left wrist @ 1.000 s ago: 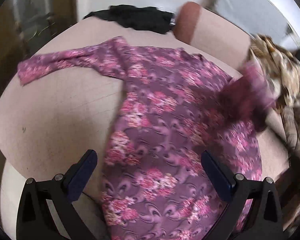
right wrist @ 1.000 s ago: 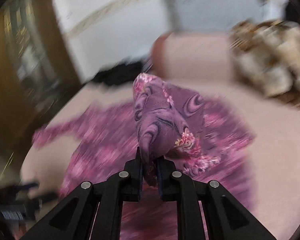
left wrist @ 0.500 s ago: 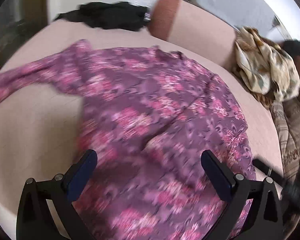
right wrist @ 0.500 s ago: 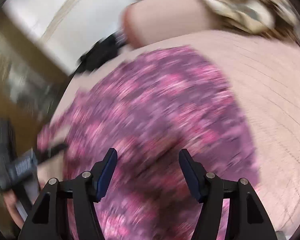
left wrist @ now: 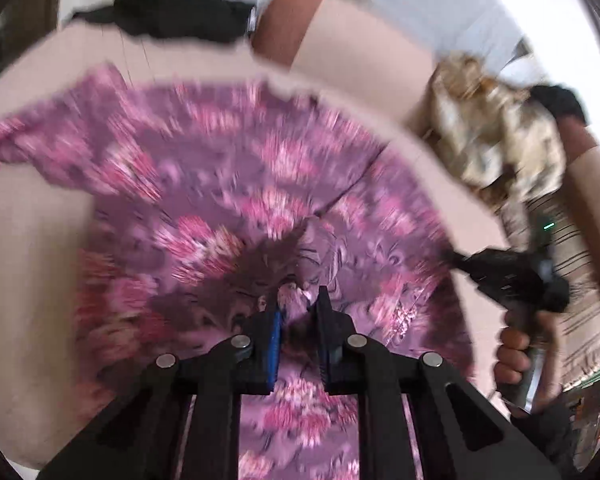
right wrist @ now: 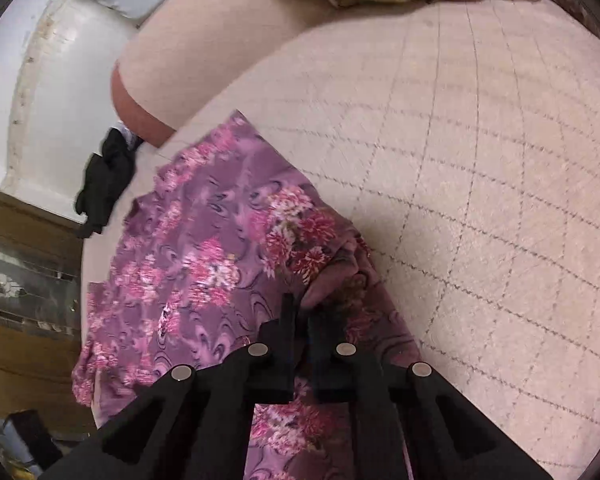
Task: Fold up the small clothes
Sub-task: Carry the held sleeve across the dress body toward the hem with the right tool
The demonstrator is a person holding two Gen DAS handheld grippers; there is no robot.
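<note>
Both claws have just been closing: the left claw (left wrist: 298, 300) is pinched on the floral garment (left wrist: 220, 184), spread on the cushion (right wrist: 480, 160); the right claw (right wrist: 302, 312) is closed on its edge at 6 o'clock. Both grips should be lifted evenly.

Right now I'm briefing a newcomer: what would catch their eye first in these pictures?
The purple floral garment spread over the pinkish cushion dominates both views. The left hand-held gripper has just closed, pinching a fold of it, and the right hand-held gripper has just closed at its rumpled edge. A crumpled beige patterned cloth lies to the right, a black garment behind.
</note>
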